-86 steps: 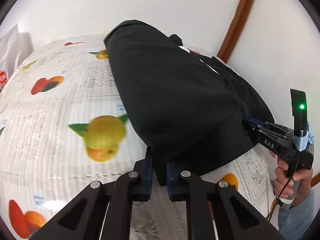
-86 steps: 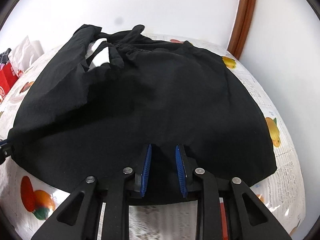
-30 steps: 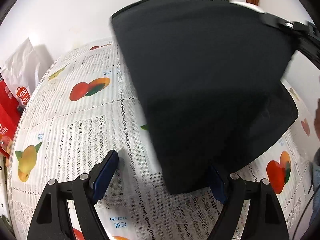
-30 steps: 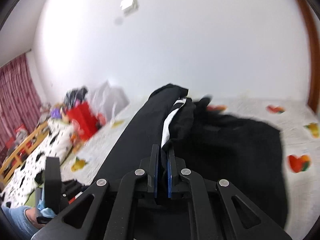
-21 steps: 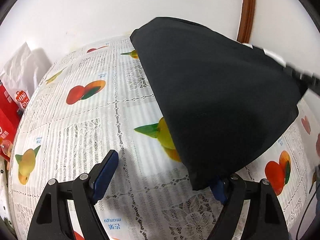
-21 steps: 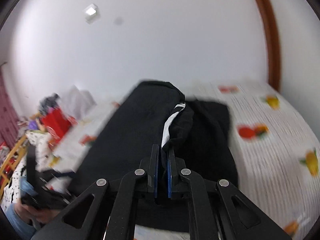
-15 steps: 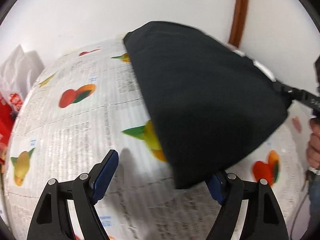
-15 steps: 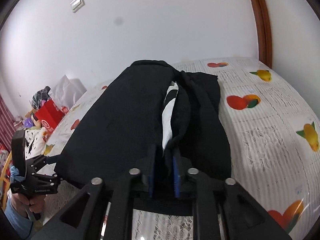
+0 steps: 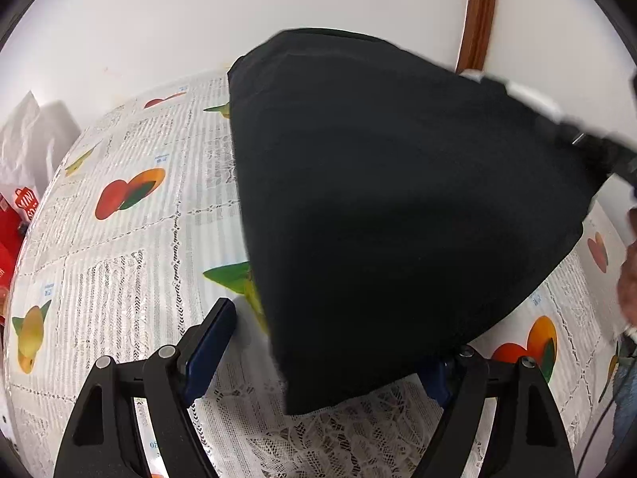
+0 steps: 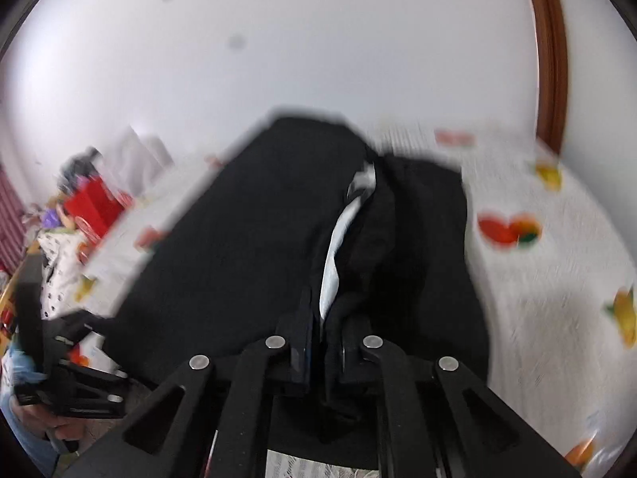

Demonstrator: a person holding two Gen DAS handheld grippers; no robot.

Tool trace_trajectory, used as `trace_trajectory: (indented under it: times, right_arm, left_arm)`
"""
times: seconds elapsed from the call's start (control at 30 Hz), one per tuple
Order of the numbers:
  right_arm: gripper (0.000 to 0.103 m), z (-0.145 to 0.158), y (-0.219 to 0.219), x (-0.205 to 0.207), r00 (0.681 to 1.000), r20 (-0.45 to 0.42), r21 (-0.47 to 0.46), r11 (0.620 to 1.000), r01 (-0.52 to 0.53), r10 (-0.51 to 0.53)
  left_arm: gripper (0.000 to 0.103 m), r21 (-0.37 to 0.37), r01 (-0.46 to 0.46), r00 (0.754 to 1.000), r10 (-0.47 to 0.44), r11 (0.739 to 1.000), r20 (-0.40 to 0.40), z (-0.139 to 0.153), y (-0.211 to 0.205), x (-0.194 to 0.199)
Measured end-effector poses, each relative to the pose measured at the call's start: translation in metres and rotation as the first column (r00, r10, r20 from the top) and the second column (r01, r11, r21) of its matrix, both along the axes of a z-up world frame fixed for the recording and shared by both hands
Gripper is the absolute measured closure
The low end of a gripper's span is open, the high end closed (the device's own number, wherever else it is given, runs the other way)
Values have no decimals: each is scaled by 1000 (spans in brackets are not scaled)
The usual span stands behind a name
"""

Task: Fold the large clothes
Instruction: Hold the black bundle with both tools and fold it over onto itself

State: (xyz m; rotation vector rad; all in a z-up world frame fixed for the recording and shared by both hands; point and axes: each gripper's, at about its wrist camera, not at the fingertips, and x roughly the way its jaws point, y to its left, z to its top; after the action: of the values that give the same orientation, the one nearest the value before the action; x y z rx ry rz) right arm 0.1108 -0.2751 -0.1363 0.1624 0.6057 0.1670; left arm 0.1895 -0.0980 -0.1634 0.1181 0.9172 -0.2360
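A large black garment (image 9: 390,199) lies folded on the fruit-print tablecloth (image 9: 119,247). Its near corner hangs between the wide-open fingers of my left gripper (image 9: 322,354), which holds nothing. In the right wrist view the garment (image 10: 247,247) runs away from me, with a white inner strip (image 10: 338,247) along the fold. My right gripper (image 10: 322,342) is shut on the garment's near edge and lifts it. The right gripper also shows blurred at the garment's far corner in the left wrist view (image 9: 589,147).
A white wall and a brown wooden door frame (image 9: 477,12) stand behind the table. A white bag (image 9: 32,139) and a red package (image 9: 16,219) sit at the left edge. Red and mixed clutter (image 10: 87,207) lies beyond the table's left side.
My left gripper opened and let go of the garment corner. My right gripper lifted its edge, carried it over the garment, and is still moving, with the view blurred.
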Motion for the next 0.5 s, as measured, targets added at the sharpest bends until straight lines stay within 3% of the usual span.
trace_trajectory:
  times: [0.07, 0.13, 0.2, 0.3, 0.4, 0.5]
  right_arm:
    - [96, 17, -19, -21, 993, 113, 88, 996, 6, -16]
    - [96, 21, -39, -35, 984, 154, 143, 988, 66, -88]
    - [96, 12, -56, -38, 979, 120, 166, 976, 144, -165]
    - [93, -15, -68, -28, 984, -11, 172, 969, 176, -177]
    - [82, -24, -67, -31, 983, -41, 140, 973, 183, -179]
    - [81, -22, -63, -31, 983, -47, 143, 973, 183, -178]
  left_arm:
    - [21, 2, 1, 1000, -1, 1000, 4, 0, -1, -1]
    - [21, 1, -1, 1000, 1, 1000, 2, 0, -1, -3]
    - [21, 6, -3, 1000, 3, 1000, 5, -1, -3, -2]
    - [21, 4, 2, 1000, -2, 1000, 7, -1, -4, -1]
    - [21, -10, 4, 1000, -4, 1000, -1, -1, -6, 0]
    - [21, 15, 0, 1000, 0, 1000, 5, -2, -10, 12]
